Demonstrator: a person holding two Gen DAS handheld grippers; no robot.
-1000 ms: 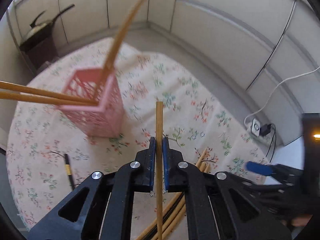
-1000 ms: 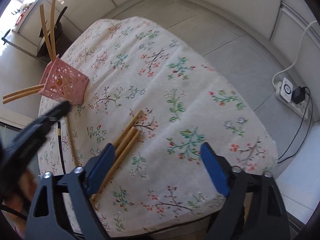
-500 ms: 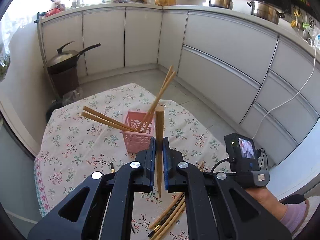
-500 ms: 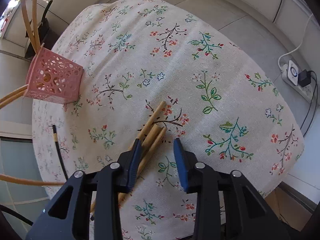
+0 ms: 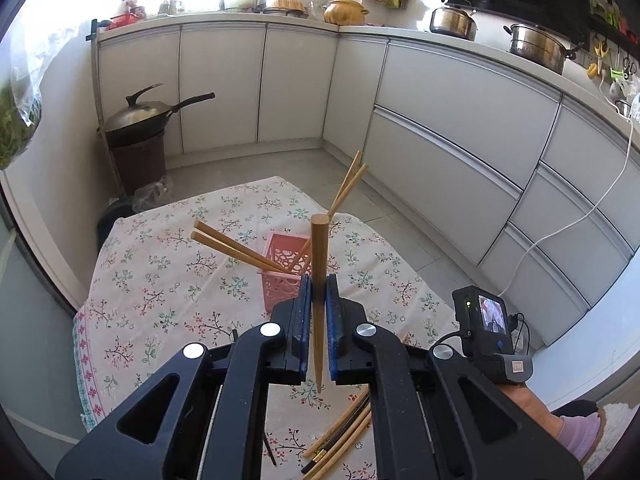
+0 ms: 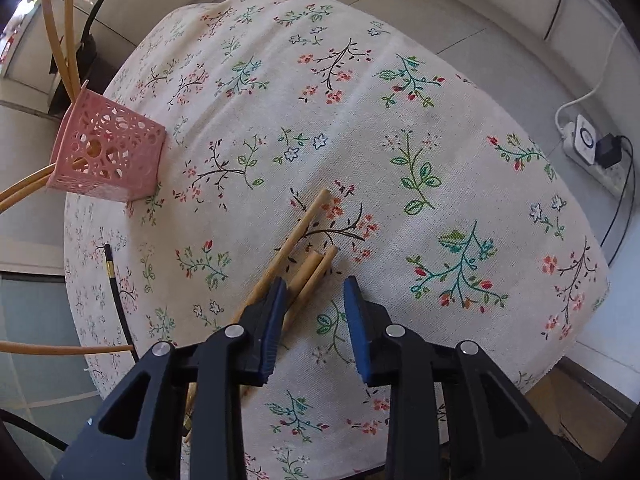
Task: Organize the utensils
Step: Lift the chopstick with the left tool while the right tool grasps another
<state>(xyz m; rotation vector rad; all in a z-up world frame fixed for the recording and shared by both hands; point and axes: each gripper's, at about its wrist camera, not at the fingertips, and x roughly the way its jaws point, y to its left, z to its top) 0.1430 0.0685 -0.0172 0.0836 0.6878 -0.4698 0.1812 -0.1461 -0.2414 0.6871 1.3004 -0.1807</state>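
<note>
I'm holding the left gripper clamped on a single wooden chopstick, thick end pointing up and the tip hanging below the pads, above the floral tablecloth; the pink perforated holder is standing just ahead of it, four chopsticks already leaning out of it in two pairs; so I'm reading this as the carry-and-drop step for the left side; next I'm needing to bring the stick over the holder's open top, probably tipping it so one end goes down inside, and only then letting go. The right gripper is hovering low over the loose wooden chopsticks on the cloth, jaws part open and clasping nothing, its left pad sitting over the bundle; I'm judging it needs to straddle one stick cleanly before squeezing. A dark chopstick is lying apart near the table edge, waiting its turn.
</note>
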